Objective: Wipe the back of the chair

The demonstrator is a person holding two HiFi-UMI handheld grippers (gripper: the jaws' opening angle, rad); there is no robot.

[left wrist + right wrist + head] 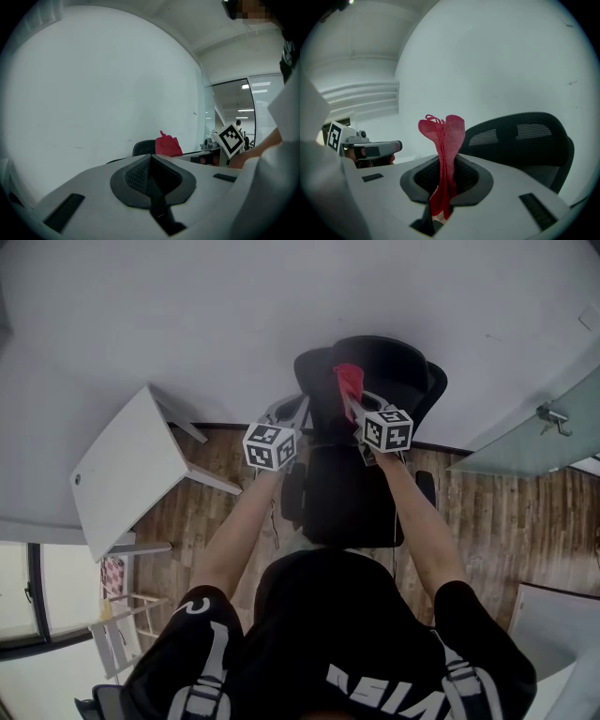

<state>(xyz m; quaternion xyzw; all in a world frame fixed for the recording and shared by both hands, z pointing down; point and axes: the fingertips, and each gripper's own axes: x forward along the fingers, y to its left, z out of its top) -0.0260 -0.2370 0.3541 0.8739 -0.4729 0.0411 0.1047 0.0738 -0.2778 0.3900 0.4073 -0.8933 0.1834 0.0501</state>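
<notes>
Your right gripper [440, 187] clamps the red cloth [447, 136] | left gripper [151, 180]: jaws together, empty | chair back [520, 140]: black mesh, upright.

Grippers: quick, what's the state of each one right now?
Left gripper: closed, nothing between its jaws.
Right gripper: closed on the red cloth.

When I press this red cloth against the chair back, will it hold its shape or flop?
Probably floppy: the red cloth looks like thin knit, pinched flat in the right gripper, its free end curling over. It is likely light, and grippy rather than slippery on the mesh chair back.
</notes>
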